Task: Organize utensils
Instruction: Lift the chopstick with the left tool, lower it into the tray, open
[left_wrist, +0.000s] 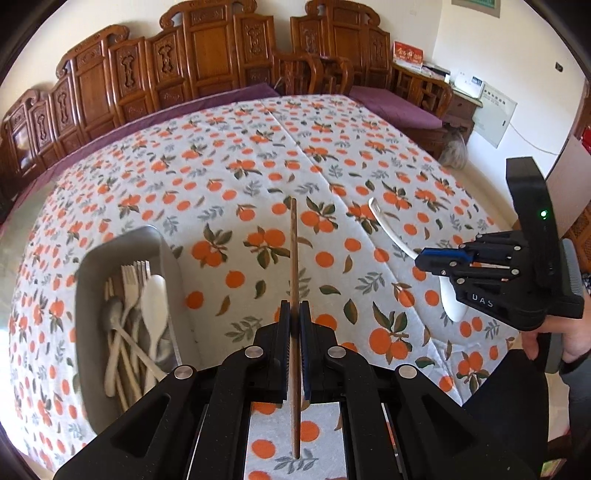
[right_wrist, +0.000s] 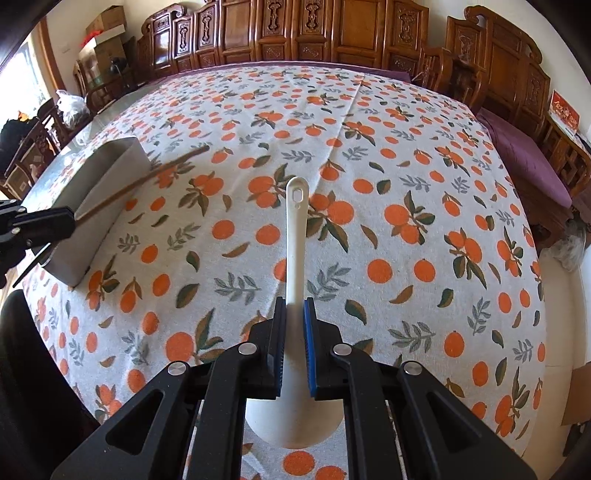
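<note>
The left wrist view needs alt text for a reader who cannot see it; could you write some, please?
The left gripper clamps a brown chopstick above an orange-print tablecloth. At left, a grey tray holds forks and spoons; at right, the right gripper holds a white spoon.

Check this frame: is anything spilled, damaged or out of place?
Nothing stands out. The left gripper holds a brown chopstick, the right gripper a white spoon. The gray tray sits flat on the tablecloth with forks and spoons loosely piled inside.
</note>
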